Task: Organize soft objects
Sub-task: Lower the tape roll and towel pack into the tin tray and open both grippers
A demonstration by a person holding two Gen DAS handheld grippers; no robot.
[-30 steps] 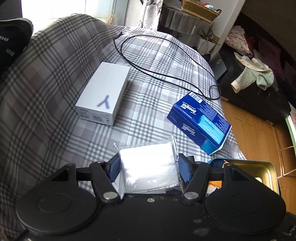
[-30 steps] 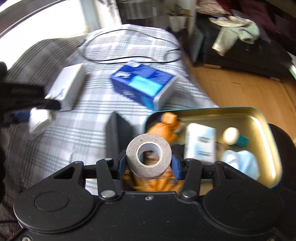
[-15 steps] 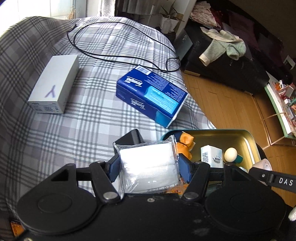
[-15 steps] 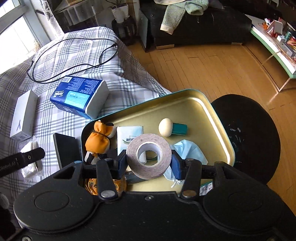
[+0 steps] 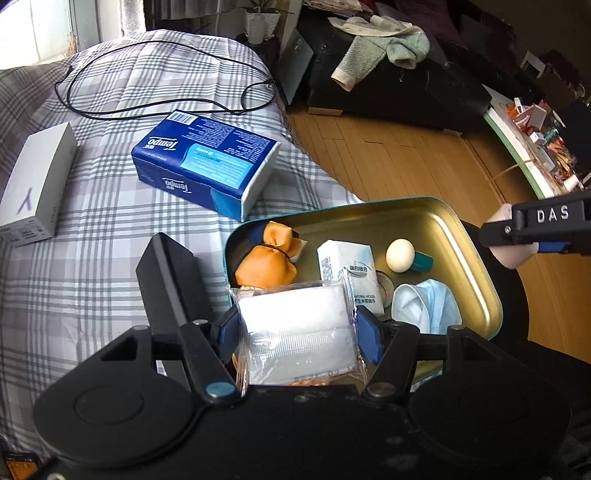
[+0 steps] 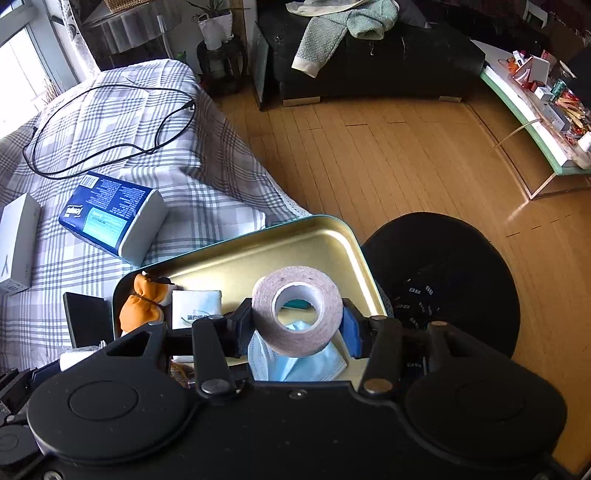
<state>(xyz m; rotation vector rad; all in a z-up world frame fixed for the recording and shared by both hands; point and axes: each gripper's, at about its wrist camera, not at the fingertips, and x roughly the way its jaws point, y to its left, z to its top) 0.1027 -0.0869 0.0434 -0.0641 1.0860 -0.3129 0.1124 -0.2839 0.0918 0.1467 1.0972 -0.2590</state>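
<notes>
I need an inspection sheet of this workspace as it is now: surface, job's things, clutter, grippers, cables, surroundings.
Surface: bed with grey plaid cover; gold tin tray at its edge, beside a black round seat.
Job's things: in the tray, an orange pouch, small tissue pack, blue face mask, egg-shaped item with teal base.
Clutter: blue Tempo tissue pack, white box, black flat object on the bed.
Grippers: left gripper shut on a clear-wrapped white pack; right gripper shut on a tape roll; both over the tray.
Cables: black cable looped on the bed.
Surroundings: wooden floor, black couch with green sweater, cluttered side table.
</notes>
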